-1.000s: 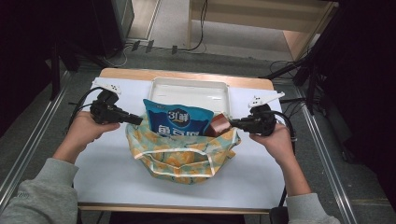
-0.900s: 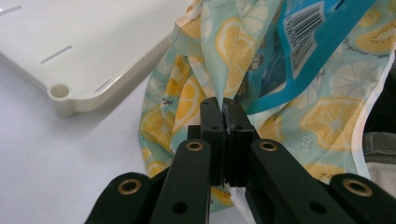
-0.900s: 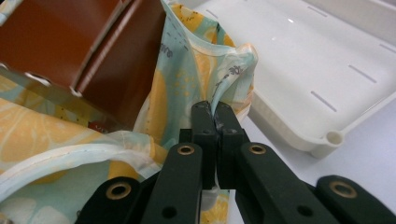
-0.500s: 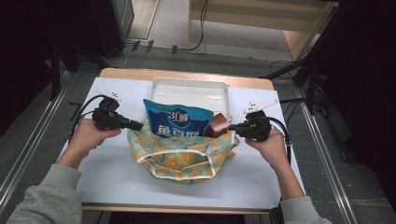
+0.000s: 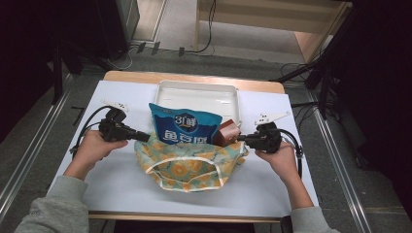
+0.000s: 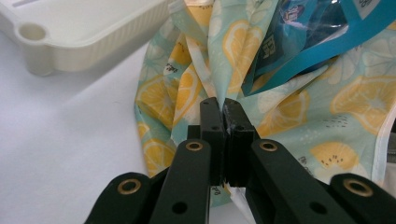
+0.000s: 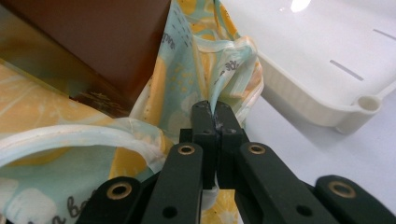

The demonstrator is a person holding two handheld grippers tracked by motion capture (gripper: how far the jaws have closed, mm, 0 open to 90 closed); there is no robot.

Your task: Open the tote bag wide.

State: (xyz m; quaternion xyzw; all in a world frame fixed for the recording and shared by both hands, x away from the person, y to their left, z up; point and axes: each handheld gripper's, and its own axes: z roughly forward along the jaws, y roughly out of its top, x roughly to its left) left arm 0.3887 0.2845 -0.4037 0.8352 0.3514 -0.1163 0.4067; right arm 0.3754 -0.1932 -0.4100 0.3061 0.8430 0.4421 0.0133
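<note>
At tabletop centre: lemon-print cloth bag, its edges pinched at 9 and 3 o'clock by left claw and right claw. Risk: thin fabric slipping, spilling blue snack packet.

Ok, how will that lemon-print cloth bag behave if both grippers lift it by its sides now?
The lemon-print bag is probably floppy: its fabric folds where the left gripper and right gripper pinch it. The blue snack packet and brown box stick out of its mouth, so they may tip or slide as it sags.
</note>
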